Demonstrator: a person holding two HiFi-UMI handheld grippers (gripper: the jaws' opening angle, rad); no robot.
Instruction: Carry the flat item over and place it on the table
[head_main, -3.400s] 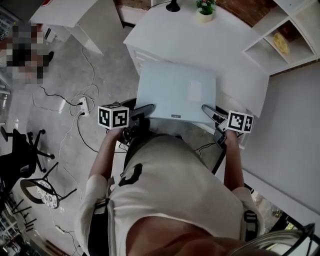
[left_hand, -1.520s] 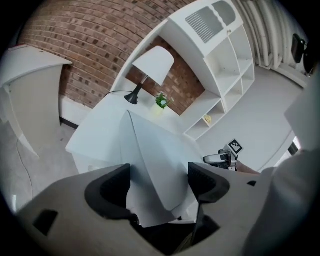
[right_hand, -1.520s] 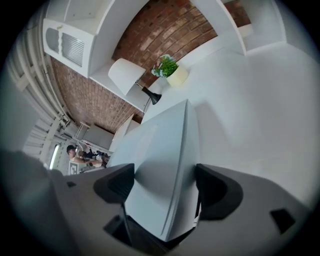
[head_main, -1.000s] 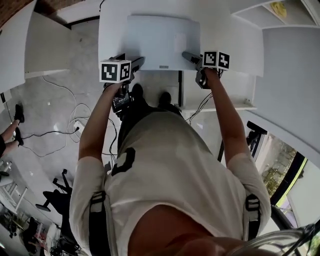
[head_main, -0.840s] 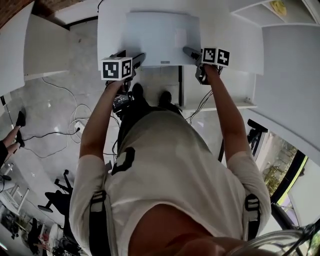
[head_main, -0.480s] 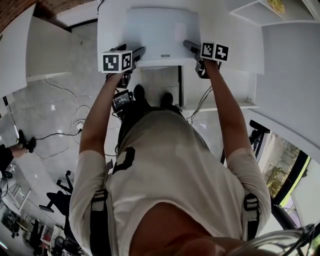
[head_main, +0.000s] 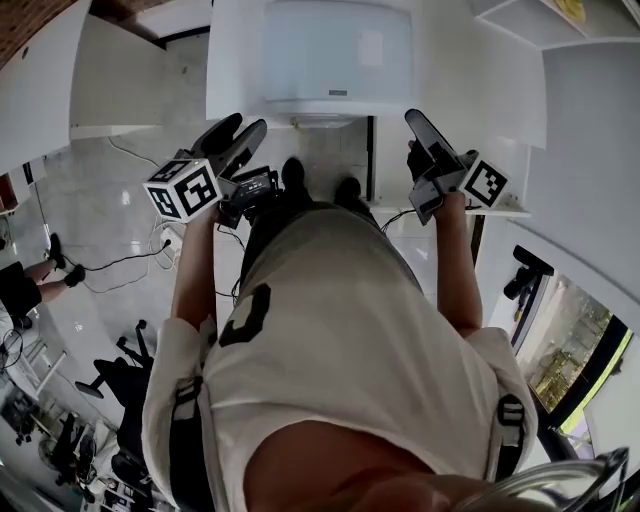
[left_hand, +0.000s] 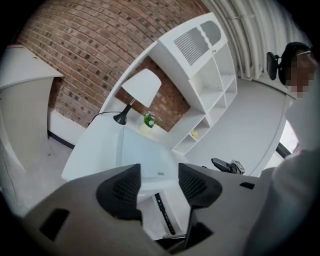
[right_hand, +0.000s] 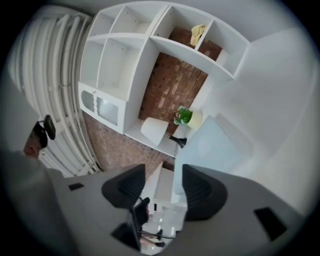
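The flat item (head_main: 338, 50), a pale light-blue slab with a small square patch on its top, lies flat on the white tabletop (head_main: 236, 60) at the top centre of the head view, its near edge close to the tabletop's front edge. Your left hand-held gripper (head_main: 243, 128) sits at the left of that frame, below the tabletop's edge and apart from the flat item, its marker cube turned outward. Your right hand-held gripper (head_main: 420, 125) stands at the right, also below the edge and clear of the item. In the left gripper view your left hand-held gripper (left_hand: 160, 172) has its two dark ribbed pads parted with nothing between them; its jaws have just been closing a little and are empty. Past them you see the flat item (left_hand: 145, 150) on the tabletop (left_hand: 95, 145), with a white-shaded lamp (left_hand: 141, 87) and a small potted plant (left_hand: 149, 120) at its far end against a brick wall (left_hand: 75, 60). In the right gripper view your right hand-held gripper (right_hand: 164, 185) is likewise parted and empty (its jaws have just been closing too), with the flat item (right_hand: 215, 145) at centre right, and the lamp (right_hand: 155, 130) and plant (right_hand: 185, 116) beyond it under a white shelf unit (right_hand: 130, 55)
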